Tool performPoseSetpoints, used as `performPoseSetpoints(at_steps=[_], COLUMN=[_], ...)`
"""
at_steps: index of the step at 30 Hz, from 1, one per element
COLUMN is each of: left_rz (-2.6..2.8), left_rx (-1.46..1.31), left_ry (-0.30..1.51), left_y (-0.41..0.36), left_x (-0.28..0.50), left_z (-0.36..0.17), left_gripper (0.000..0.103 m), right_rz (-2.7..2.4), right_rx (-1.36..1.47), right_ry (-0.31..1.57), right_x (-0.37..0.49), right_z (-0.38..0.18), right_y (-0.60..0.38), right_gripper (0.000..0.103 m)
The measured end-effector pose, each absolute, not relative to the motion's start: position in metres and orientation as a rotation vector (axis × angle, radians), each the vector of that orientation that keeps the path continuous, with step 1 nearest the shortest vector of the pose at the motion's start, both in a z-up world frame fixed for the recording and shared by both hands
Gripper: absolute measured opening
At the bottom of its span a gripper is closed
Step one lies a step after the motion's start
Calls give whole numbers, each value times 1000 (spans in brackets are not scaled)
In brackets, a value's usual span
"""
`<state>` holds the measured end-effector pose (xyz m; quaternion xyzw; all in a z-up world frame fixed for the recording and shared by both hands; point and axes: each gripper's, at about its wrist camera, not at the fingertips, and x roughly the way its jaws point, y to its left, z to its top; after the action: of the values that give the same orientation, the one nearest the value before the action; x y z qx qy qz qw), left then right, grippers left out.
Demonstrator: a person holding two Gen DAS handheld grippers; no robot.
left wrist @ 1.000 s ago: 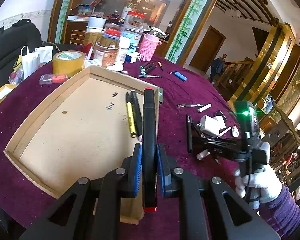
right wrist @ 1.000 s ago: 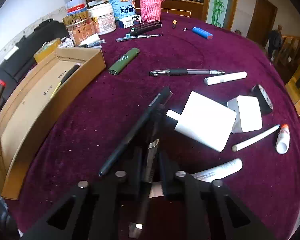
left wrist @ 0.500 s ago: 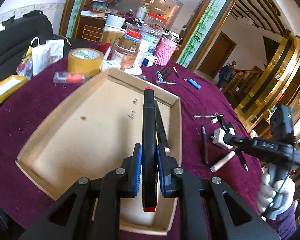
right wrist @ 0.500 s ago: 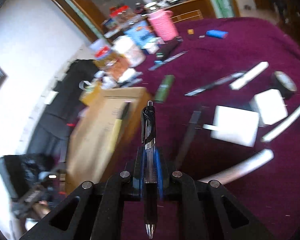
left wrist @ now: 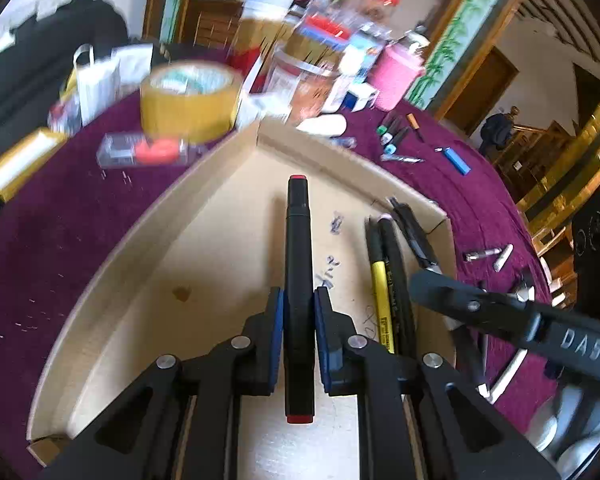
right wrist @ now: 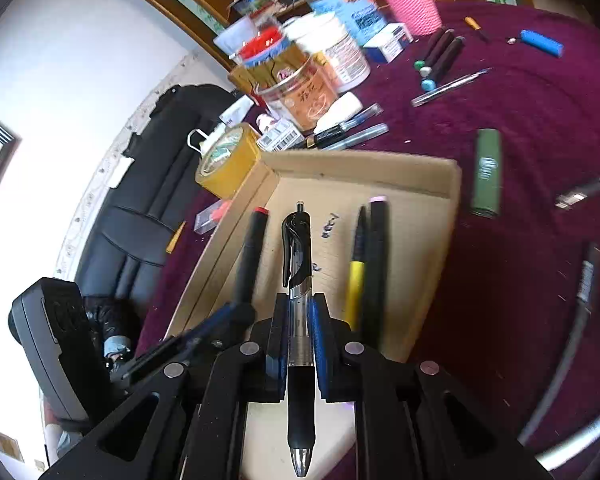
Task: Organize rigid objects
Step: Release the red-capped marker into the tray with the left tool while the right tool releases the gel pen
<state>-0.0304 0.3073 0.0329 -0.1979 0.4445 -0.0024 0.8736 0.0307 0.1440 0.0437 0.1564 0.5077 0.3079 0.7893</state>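
My left gripper (left wrist: 299, 312) is shut on a black marker with red ends (left wrist: 299, 264) and holds it over the shallow cardboard tray (left wrist: 112, 264). My right gripper (right wrist: 299, 320) is shut on a black click pen (right wrist: 298, 264), also over the tray (right wrist: 448, 216). A yellow-and-black pen (left wrist: 380, 280) and a black pen (left wrist: 398, 276) lie along the tray's right side; they also show in the right wrist view (right wrist: 356, 272). The right gripper's arm (left wrist: 512, 316) reaches in from the right. The marker shows left of the click pen (right wrist: 249, 256).
A roll of yellow tape (left wrist: 190, 100), jars and a pink cup (left wrist: 394, 76) crowd the far side of the purple table (left wrist: 60, 220). A green case (right wrist: 487, 172), a blue lighter (right wrist: 540, 43), and loose pens lie right of the tray.
Both grippers have moved in over the tray. The right one, which lifted the click pen off the table a second ago, has swung left from the loose items to beside the left gripper.
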Motion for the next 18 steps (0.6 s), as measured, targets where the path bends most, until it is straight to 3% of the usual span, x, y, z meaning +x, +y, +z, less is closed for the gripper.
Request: performPoseSetpoints(at_steps=[2, 4, 6, 10, 14, 18], left_rz=[12, 39, 55, 48, 72, 97], left_rx=[-437, -426, -424, -415, -412, -386], left_ry=[938, 912, 879, 843, 798, 731], left_y=[312, 314, 317, 320, 323, 312], left_x=[-25, -25, -30, -41, -62, -87], left_z=[32, 37, 44, 55, 68, 85], left_gripper=[14, 22, 45, 50, 53, 69], right_rz=[645, 611, 560, 550, 551, 495], right_rx=[303, 261, 243, 271, 247, 183], right_ry=[1094, 1100, 1105, 1106, 1027, 850], right_x=[35, 41, 46, 53, 43, 22], right_z=[38, 33, 29, 27, 43, 72], right_y=[153, 162, 165, 160, 144, 102], right_gripper=[12, 13, 13, 15, 31, 47])
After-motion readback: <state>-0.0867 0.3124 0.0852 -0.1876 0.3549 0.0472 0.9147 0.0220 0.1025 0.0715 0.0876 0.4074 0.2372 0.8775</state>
